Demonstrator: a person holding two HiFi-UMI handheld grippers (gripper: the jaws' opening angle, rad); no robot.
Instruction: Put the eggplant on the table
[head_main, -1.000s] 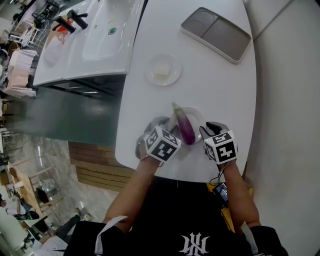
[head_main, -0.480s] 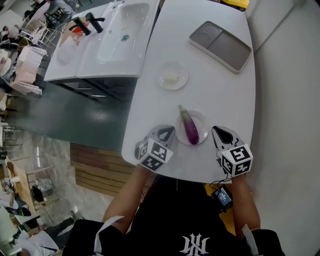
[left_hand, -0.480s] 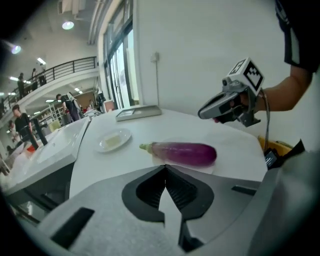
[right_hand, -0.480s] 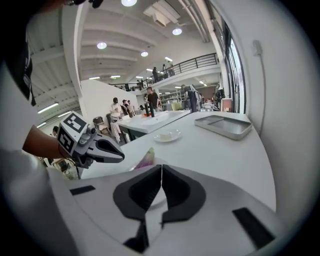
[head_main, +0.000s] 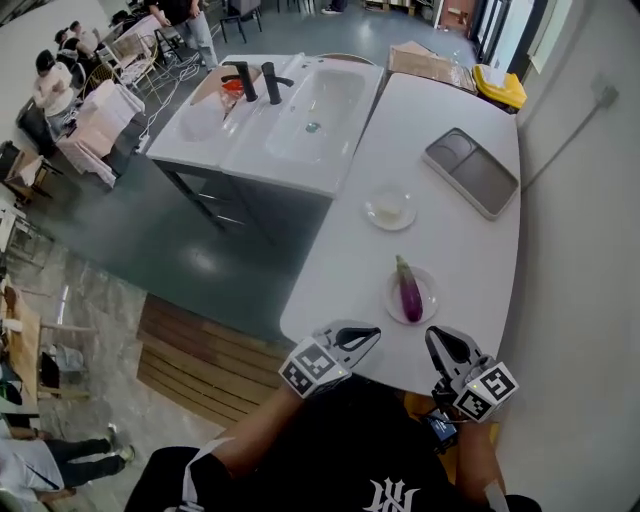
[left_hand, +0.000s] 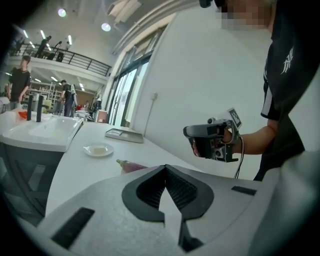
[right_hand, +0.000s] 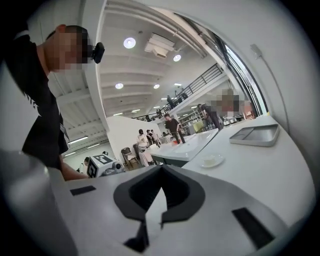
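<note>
Broadly, a long white table (head_main: 455, 235) runs away from the person, with a white sink (head_main: 300, 110) along its left side. A grey two-part tray (head_main: 472, 172) lies toward the far right. At the near edge the left gripper (head_main: 372, 334) and right gripper (head_main: 434, 337) hover side by side, short of the plate (head_main: 392, 306) and clear of it. Both pairs of jaws have just closed and meet tip to tip, with nothing between them. A small dish (head_main: 373, 213) sits between plate and tray. The purple eggplant (head_main: 409, 290) lies on the plate, stem end pointing away, not on the bare tabletop.
</note>
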